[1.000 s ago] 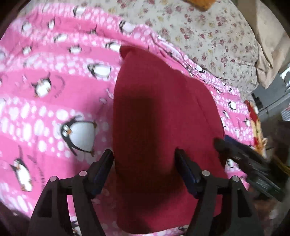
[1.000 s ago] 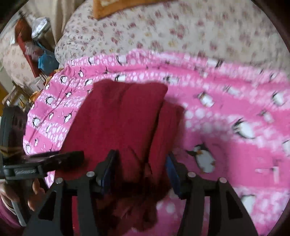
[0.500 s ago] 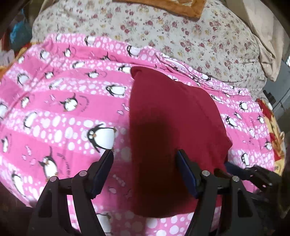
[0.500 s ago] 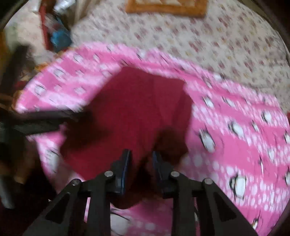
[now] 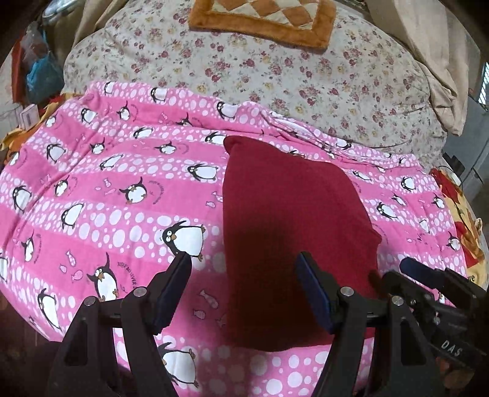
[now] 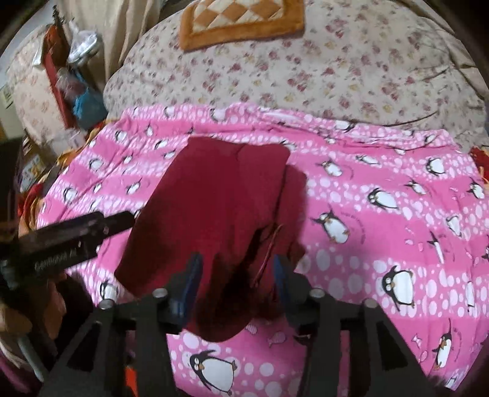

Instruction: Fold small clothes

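A dark red garment (image 5: 287, 220) lies folded into a long strip on the pink penguin blanket (image 5: 116, 189). My left gripper (image 5: 244, 274) hovers open above its near left edge, one finger over the cloth and the other over the blanket, with nothing held. In the right wrist view the garment (image 6: 214, 198) shows a second layer bunched along its right side. My right gripper (image 6: 237, 271) is above the near end. Its jaws are opening, the rumpled edge lies between them, and the pads do not press on it. Each gripper shows at the edge of the other's view: right gripper (image 5: 428, 274), left gripper (image 6: 91, 229).
A floral quilt (image 5: 290, 76) rises behind the blanket, with an orange-bordered cushion (image 5: 262, 18) on top. Bags and clutter (image 6: 76, 91) stand at the far left. A yellow and red cloth (image 5: 467, 220) lies past the blanket's right edge.
Both grippers have drawn back and up from the garment. The right jaws closed to a narrow gap on the near fold, then widened again. The left jaws kept the same width.
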`<state>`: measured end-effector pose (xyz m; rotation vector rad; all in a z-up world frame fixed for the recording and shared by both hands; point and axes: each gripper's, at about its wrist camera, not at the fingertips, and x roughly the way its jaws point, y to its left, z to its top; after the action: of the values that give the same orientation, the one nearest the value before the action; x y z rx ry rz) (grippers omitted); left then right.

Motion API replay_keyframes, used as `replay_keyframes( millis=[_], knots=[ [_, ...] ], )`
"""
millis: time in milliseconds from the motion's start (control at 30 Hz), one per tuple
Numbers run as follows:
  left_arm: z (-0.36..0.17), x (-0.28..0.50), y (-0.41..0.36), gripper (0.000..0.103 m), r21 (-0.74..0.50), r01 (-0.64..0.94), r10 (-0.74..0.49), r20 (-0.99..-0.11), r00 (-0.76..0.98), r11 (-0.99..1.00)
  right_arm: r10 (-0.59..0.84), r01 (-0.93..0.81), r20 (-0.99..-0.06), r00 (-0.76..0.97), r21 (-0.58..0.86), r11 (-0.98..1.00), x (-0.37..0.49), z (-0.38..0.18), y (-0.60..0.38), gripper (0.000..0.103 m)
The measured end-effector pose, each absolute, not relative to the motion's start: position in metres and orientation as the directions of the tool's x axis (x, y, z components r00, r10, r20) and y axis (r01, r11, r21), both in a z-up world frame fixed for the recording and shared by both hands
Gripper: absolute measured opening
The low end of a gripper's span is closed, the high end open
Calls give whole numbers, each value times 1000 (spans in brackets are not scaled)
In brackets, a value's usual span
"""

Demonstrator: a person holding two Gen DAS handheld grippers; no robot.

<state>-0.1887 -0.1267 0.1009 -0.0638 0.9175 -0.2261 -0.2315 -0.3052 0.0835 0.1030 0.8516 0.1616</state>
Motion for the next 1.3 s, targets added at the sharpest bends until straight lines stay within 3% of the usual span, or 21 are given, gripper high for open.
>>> replay_keyframes(
  millis=[533,1300],
  knots=[
    [110,-198,-132,52,-85,161,-170,-752,637,983,104,-5,-744,660,134,991,-222,85,-294,72],
    [104,-193,-125,52,-92,143,-162,-763,626,985,73,29,-765,640,119,992,-209,81,-291,76]
  ],
)
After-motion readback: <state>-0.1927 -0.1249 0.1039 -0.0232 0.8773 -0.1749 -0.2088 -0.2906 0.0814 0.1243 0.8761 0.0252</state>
